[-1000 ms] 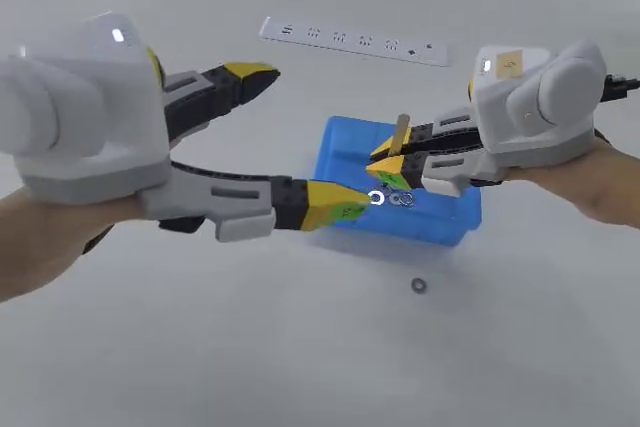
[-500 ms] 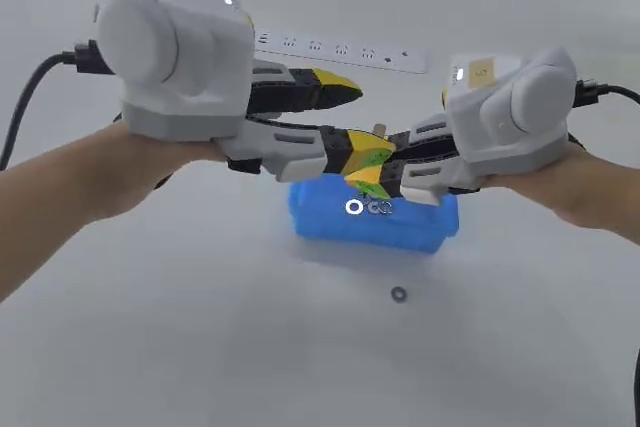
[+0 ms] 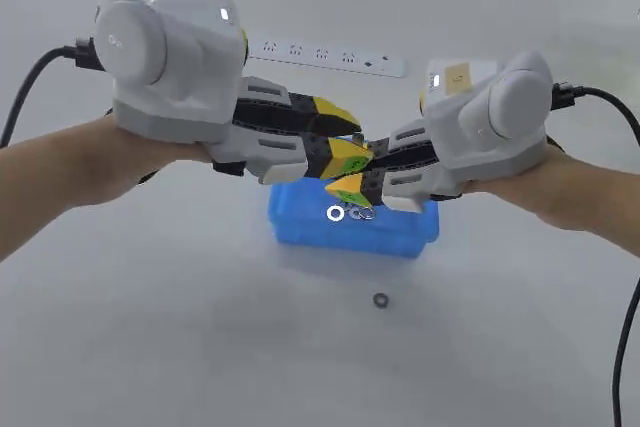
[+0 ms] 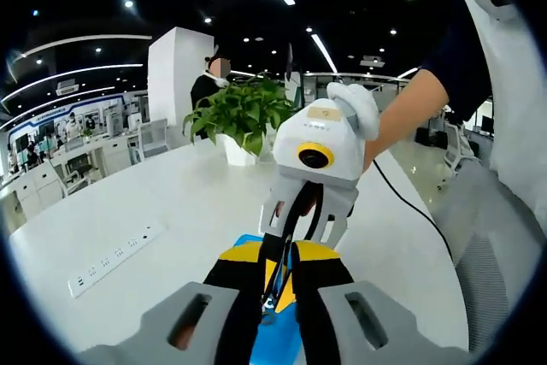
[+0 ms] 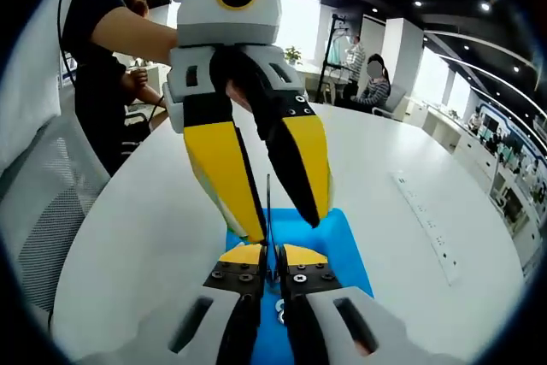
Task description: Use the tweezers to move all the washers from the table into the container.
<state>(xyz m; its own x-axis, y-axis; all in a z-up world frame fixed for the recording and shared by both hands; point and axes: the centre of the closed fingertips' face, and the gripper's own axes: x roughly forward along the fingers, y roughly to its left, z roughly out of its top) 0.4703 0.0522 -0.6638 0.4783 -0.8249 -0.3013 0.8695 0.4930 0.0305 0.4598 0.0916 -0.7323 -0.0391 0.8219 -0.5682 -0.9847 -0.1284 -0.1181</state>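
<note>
**Head view.** A few washers (image 3: 335, 212) are noted inside the blue container (image 3: 400, 239). One loose washer (image 3: 380, 299) lies on the counter (image 3: 180, 347), near the container's front wall. The task is judged mostly done, with at least this one piece outstanding. The left gripper (image 3: 352, 142) and right gripper (image 3: 350, 185) are held tip to tip above the container, each carried level in a hand.

**Left gripper view.** The tweezers (image 4: 279, 269) are seen as a thin dark strip in the narrow gap between the left fingers (image 4: 239, 271). Contact cannot be confirmed from here. The right gripper is faced head on.

**Right gripper view.** The right fingers (image 5: 242, 273) are clenched on the tweezers (image 5: 267, 211), which rise from between them. The left fingers (image 5: 222, 160) are spread either side of the tweezers, with a gap visible, and are recorded as released. The container is seen beneath.
</note>
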